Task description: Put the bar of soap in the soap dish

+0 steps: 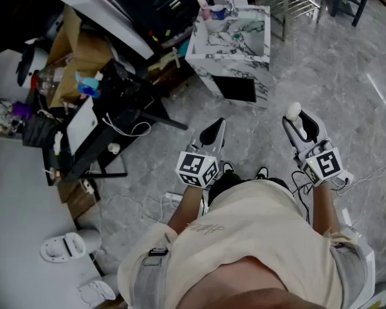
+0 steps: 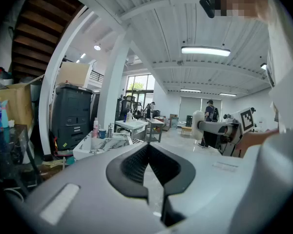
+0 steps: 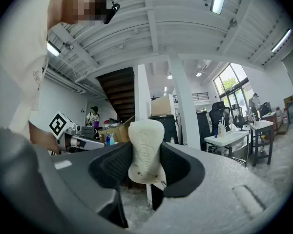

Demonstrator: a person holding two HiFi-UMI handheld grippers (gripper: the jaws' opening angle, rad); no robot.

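- Right hand-held gripper [image 3: 145, 165]: jaws spread wide, pinching the soap [image 3: 145, 147] by its lower half.
- Soap: pale bar, upright between the pads. Its rounded top rises above them, and embossed lettering faces the camera.
- Left hand-held gripper [image 2: 148, 147]: jaws pressed together at the tips, nothing between them, tilted slightly down.
- Both are held side by side, apart, before the person's waist, over the grey floor [image 1: 321, 69].
- Marble sink [image 1: 226, 68]: well ahead of both, with bottles [image 1: 202, 5] at its far edge.

Embossed "Safeguard" on bar of soap [image 3: 145, 152]; nothing else legible.
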